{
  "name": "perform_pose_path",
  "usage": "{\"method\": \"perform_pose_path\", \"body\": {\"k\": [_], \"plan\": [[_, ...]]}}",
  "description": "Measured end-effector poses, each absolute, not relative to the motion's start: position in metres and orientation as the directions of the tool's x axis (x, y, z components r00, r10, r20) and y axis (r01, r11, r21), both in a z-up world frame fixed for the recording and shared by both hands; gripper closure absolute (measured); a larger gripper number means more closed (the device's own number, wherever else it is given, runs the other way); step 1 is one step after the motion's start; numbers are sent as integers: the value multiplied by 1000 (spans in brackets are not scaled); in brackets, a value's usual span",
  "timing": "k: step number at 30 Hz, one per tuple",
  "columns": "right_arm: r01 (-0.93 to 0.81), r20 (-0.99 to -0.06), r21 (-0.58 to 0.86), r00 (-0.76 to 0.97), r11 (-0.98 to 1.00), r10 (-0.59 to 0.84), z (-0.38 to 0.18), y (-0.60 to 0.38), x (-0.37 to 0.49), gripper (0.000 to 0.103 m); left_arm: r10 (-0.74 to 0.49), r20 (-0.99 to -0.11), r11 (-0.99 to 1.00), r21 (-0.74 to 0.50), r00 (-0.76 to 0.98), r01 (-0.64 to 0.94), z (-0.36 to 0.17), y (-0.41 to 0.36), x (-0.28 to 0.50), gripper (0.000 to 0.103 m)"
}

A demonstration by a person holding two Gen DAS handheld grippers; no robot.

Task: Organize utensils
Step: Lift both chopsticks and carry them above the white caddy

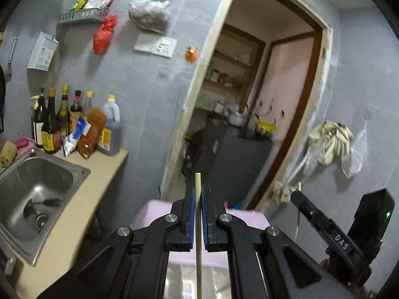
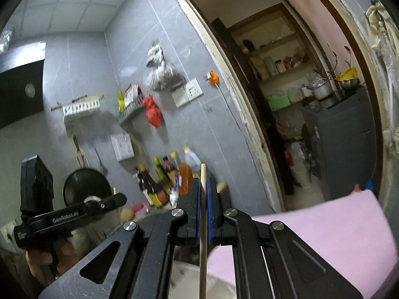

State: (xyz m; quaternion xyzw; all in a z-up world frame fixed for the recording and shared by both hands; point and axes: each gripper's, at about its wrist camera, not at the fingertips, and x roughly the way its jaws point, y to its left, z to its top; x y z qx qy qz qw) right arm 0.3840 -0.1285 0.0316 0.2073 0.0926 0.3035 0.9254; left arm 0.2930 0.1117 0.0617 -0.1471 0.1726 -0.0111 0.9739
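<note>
Clamped between my left gripper's [image 1: 198,199] blue pads [image 1: 191,214] is a pale wooden chopstick [image 1: 198,236], running straight up the middle of the left wrist view with its tip just past the fingertips. Below sits something pink [image 1: 159,209]. To the left I see a steel sink [image 1: 35,189] in a beige counter [image 1: 74,224], with sauce bottles [image 1: 57,122] against the grey tiled wall. At lower right is my right gripper [image 1: 303,203], seen side on.

From the right wrist view, my right gripper [image 2: 204,194] pinches a second chopstick [image 2: 203,244] the same way, its end poking beyond the pads. My left hand [image 2: 49,256] holds the other gripper [image 2: 119,200] at lower left. An open doorway [image 2: 274,149] fills the right side.
</note>
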Motion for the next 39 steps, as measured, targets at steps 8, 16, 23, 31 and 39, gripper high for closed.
{"method": "perform_pose_path", "body": {"k": [8,16,23,31,39], "plan": [[-379,-68,458,887,804,456,-1,-99,410,99,-54,-294,963,-267,954,-28,40,130,325,98],[-250,-84,452,944,856,320,-19,-98,411,99,8,-277,976,-207,961,-68,18,124,333,98],[-195,-93,451,960,871,263,-32,-95,408,99,48,-248,982,-164,968,-91,7,112,324,98],[-219,-99,403,955,889,280,-32,-92,396,98,11,-279,986,-158,960,-57,-1,105,319,98],[-286,-181,382,910,879,374,-39,-97,378,98,-55,-341,976,-218,939,-22,-7,113,314,98]]}}
